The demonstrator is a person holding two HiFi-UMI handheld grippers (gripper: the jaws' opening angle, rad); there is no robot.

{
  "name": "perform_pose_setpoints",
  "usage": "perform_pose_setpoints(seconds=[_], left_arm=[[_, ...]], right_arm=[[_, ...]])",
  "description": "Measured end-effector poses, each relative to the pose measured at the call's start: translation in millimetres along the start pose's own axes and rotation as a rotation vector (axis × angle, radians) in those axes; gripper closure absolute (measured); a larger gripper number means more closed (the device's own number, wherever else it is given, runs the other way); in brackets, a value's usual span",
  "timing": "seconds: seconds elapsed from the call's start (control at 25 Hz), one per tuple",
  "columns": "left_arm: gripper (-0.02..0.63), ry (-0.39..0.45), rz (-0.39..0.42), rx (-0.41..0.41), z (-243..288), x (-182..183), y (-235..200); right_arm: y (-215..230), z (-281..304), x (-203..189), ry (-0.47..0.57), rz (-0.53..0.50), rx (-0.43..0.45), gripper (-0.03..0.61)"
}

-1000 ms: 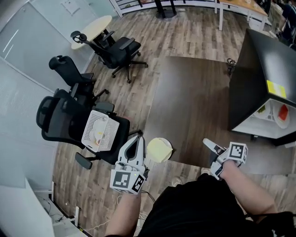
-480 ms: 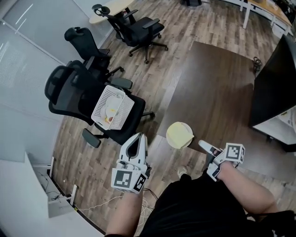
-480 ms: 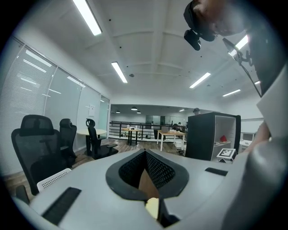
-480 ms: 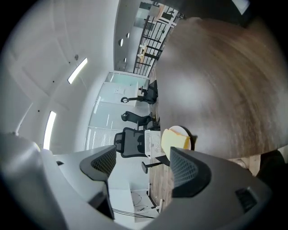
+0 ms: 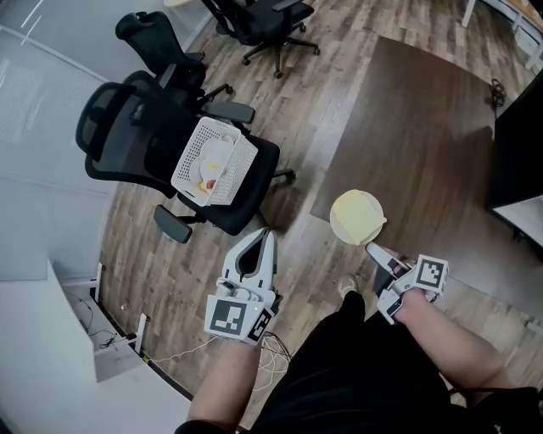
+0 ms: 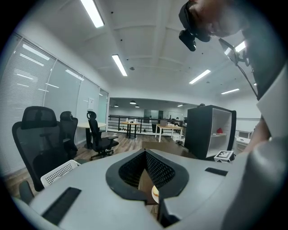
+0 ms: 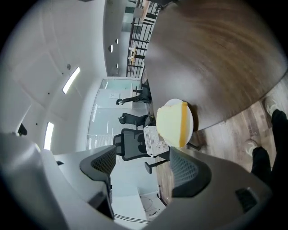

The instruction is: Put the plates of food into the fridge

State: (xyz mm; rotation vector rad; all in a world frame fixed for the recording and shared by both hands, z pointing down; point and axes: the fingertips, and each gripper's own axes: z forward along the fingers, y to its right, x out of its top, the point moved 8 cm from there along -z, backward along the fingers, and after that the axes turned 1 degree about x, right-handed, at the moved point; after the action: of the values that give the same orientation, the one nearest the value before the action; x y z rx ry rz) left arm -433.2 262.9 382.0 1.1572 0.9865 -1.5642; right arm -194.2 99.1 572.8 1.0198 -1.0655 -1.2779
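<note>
A white plate with a pale yellow slab of food (image 5: 356,216) sits on the near corner of the dark brown table (image 5: 416,127). My right gripper (image 5: 373,249) is open just short of the plate's near edge; in the right gripper view the plate (image 7: 175,122) lies beyond the spread jaws, with nothing between them. My left gripper (image 5: 264,235) is shut and empty, pointing toward the black office chair (image 5: 144,136). That chair carries a white basket (image 5: 214,161) with food in it. The black fridge cabinet (image 6: 209,130) stands open, its inside white.
More black office chairs (image 5: 254,21) stand at the back on the wood floor. A glass wall (image 5: 51,102) runs along the left. White cables (image 5: 182,352) lie on the floor near my feet. The dark cabinet's edge (image 5: 519,136) is at the far right.
The head view has swung, so the chair with the basket and the table corner lie nearer. Both grippers moved forward; the right one now reaches almost to the plate's edge.
</note>
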Motion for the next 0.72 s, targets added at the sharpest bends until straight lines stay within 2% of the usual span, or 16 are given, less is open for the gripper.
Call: perform_pose_setpoints(seconds=[0.24,0.52,0.72], left_arm=[[0.611,-0.039,0.010,-0.031,0,-15,-19],[0.610,-0.073,0.017,-0.049,-2,-27,-33],[0.609,-0.084,0.002,-0.041,-2,-34,-41]], right_arm=[[35,14,-14,0.100,0.134,0.039,0.195],[66,21,-23,0.150,0.155,0.012,0.195],[75,33,-21,0.191,0.141,0.028,0.195]])
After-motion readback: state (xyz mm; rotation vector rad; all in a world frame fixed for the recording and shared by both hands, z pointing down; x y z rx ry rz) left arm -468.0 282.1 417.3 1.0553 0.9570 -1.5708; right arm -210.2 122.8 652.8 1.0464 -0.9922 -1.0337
